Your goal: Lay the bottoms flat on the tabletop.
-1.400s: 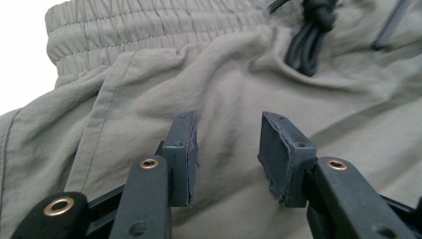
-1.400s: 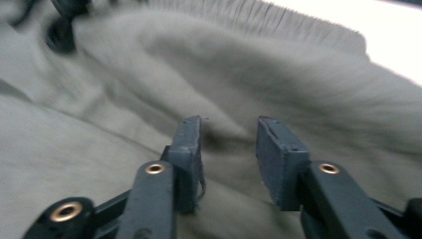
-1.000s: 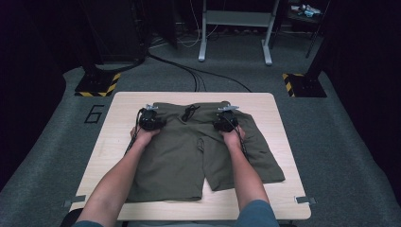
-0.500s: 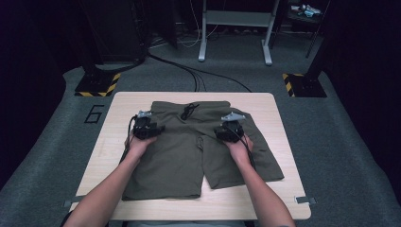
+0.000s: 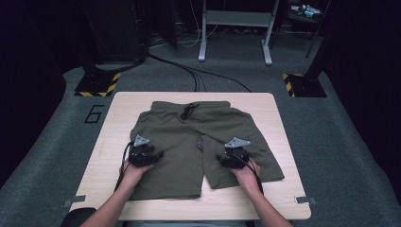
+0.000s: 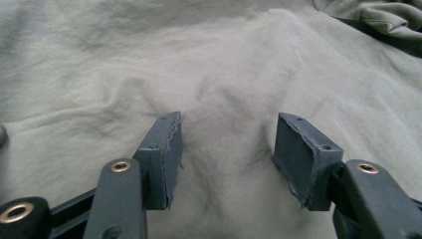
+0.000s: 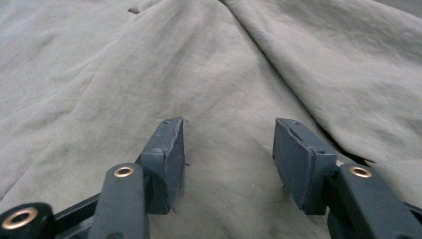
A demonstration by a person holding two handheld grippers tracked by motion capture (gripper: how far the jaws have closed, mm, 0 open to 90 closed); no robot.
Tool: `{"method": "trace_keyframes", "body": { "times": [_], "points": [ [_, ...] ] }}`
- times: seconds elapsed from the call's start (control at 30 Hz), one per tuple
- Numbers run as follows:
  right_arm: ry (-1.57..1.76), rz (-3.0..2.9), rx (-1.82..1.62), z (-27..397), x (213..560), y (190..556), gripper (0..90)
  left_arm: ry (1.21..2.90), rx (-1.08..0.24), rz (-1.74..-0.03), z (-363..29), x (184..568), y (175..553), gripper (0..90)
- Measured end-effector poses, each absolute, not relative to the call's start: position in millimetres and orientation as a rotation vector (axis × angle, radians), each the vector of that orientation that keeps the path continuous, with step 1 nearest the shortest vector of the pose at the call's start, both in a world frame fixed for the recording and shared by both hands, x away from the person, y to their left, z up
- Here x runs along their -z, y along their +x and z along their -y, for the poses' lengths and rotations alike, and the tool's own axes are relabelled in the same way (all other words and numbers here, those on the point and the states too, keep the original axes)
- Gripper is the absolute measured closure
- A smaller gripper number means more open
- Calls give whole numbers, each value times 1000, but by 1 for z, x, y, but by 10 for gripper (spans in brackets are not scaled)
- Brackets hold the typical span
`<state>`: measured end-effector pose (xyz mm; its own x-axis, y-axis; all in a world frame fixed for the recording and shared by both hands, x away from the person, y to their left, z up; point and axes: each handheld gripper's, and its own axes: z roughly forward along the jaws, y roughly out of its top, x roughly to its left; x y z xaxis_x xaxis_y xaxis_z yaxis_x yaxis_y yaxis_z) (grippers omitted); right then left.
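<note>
Olive-green shorts (image 5: pixel 189 137) lie flat on the light wooden table (image 5: pixel 265 106), waistband and black drawstring (image 5: pixel 188 110) at the far side, legs toward the person. My left gripper (image 5: pixel 150 147) rests on the left leg, and my right gripper (image 5: pixel 228 153) rests on the right leg. Both stand open. In the left gripper view the pads (image 6: pixel 166 157) sit apart over wrinkled cloth (image 6: pixel 219 74) with nothing pinched. In the right gripper view the pads (image 7: pixel 298 162) are likewise spread over the fabric (image 7: pixel 224 64), beside a fold.
Bare table shows left and right of the shorts and along the near edge. Grey carpet surrounds the table, with black cables (image 5: pixel 198 75), a metal stand (image 5: pixel 234 28) and yellow-black striped bases (image 5: pixel 97 87) beyond the far edge.
Both grippers have slid toward the person, from near the waistband down onto the legs of the shorts. The shorts look smoother and flatter.
</note>
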<state>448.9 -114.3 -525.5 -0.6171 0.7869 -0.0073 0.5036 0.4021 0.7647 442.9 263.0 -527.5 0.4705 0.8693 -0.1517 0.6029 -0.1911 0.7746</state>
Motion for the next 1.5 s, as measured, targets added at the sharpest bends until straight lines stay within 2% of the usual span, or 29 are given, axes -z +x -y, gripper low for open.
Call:
{"method": "trace_keyframes", "body": {
  "times": [0.33,0.6,0.77,0.97,1.4,1.5],
  "points": [
    [1033,-2375,-1107,145,526,427,471,1992,-518,-1191,-274,528,415,460],
    [1005,-2396,-1115,158,526,393,468,1945,-463,-1250,-292,526,402,459],
    [1093,-2361,-1126,147,527,373,403,1954,-459,-1258,-294,525,400,458],
    [1066,-2349,-1093,131,527,353,445,1942,-479,-1311,-306,523,403,459],
    [1049,-2359,-1107,110,528,332,443,1897,-461,-1317,-310,520,407,434],
    [1038,-2375,-1140,108,528,328,408,1888,-478,-1302,-312,518,409,427]
  ]
}}
